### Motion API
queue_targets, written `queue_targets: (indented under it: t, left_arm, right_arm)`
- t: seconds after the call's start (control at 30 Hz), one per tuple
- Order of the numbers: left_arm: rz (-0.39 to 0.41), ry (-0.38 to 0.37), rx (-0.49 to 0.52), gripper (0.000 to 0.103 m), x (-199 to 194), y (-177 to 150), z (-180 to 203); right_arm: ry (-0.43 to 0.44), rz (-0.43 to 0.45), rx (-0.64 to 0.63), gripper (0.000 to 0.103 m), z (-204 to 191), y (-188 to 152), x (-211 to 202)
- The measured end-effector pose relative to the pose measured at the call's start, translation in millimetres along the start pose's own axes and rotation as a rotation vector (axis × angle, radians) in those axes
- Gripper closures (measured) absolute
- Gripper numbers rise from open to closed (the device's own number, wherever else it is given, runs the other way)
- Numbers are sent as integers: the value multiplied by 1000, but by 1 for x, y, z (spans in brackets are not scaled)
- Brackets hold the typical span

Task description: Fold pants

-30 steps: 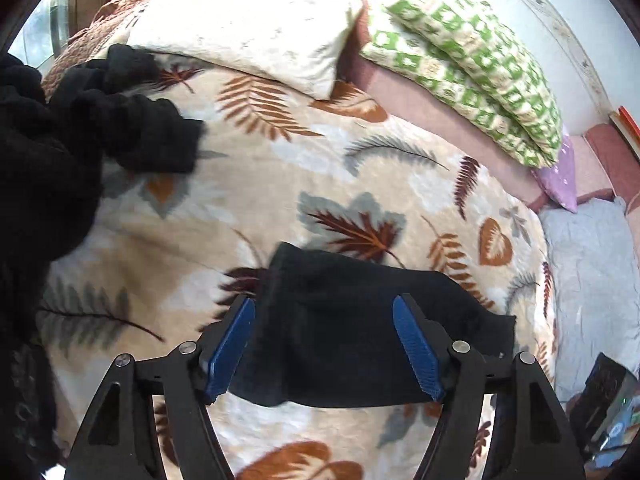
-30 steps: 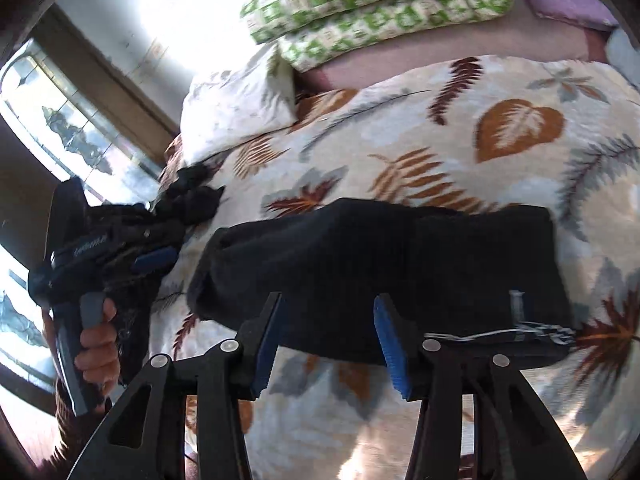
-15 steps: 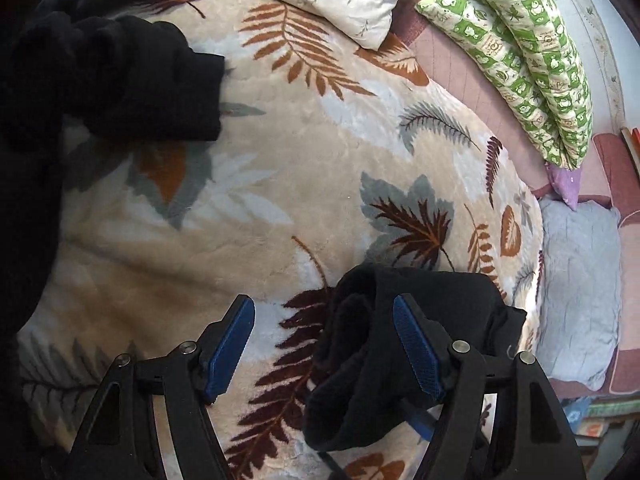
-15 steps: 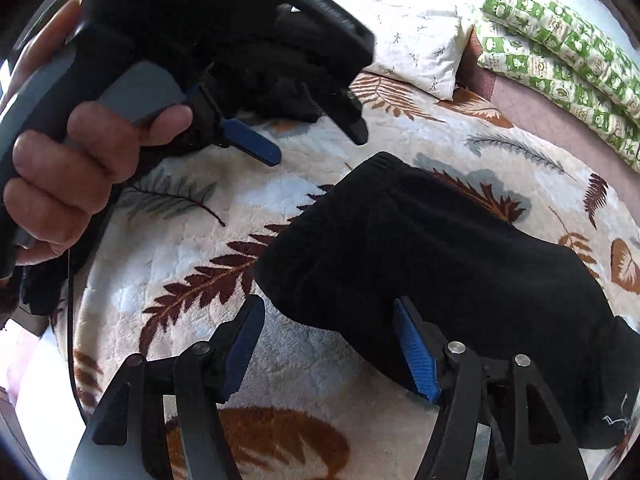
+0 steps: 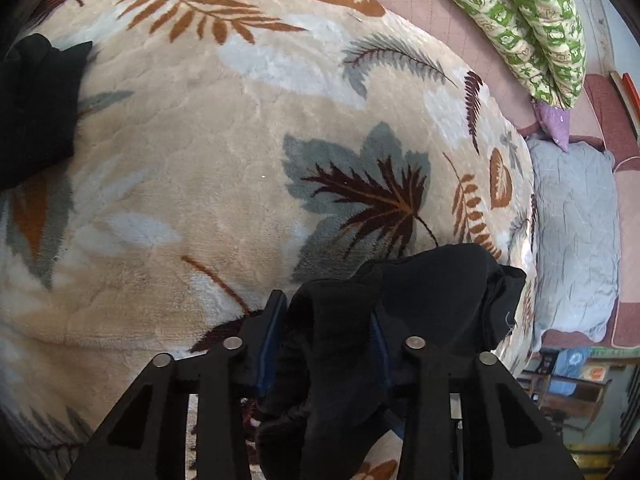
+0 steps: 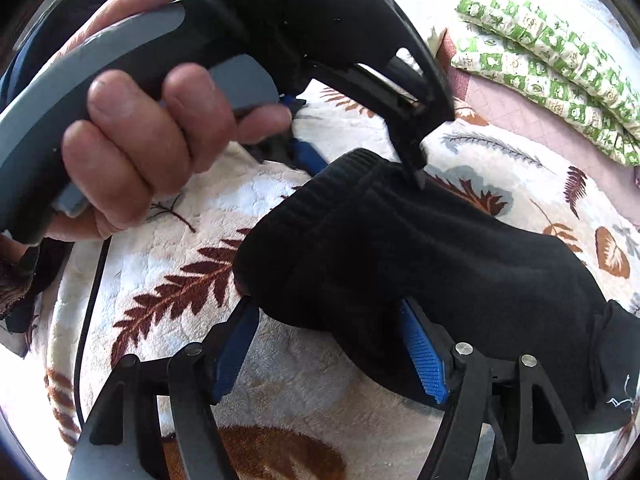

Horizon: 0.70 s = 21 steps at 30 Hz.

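Note:
The folded black pants (image 6: pixel 420 264) lie as a thick bundle on the leaf-print blanket (image 6: pixel 296 364). My left gripper (image 5: pixel 326 344) is shut on the pants' (image 5: pixel 420 292) near end, with cloth bunched between its blue pads. In the right wrist view that gripper (image 6: pixel 360 168) comes down from above in a hand and pinches the bundle's top left end. My right gripper (image 6: pixel 332 344) is open, its blue pads astride the pants' lower edge without closing on it.
Another dark garment (image 5: pixel 36 104) lies at the blanket's left. A green patterned pillow (image 5: pixel 532 28) and a grey-blue cushion (image 5: pixel 576 236) lie along the pink bed edge on the right. A black cable (image 6: pixel 90 312) hangs at left.
My left gripper has closed on the end of the pants and lifted it. My right gripper has moved in closer under the bundle and stays open.

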<state>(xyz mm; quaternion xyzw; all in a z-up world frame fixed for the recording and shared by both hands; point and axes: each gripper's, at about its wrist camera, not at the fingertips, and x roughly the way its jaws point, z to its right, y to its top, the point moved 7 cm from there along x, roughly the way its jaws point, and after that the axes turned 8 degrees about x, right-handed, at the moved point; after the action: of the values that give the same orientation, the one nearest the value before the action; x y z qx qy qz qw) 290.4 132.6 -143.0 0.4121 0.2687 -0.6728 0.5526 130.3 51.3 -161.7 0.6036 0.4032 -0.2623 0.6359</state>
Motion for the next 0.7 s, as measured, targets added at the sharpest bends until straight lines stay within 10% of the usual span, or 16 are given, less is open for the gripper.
queue_targets:
  t: [0.17,0.23,0.7]
  left_arm:
    - [6,-25,-35,78,4,-1,0]
    - [18,-92,-81,78,-3,-5,1]
    - [110,-181,-30,78,-56,-24,107]
  right_arm:
    - [-15,34,-7,41,2,9,7]
    - [46,36,67,82,14,17,5]
    - [287,167,357,86,90,31,-94]
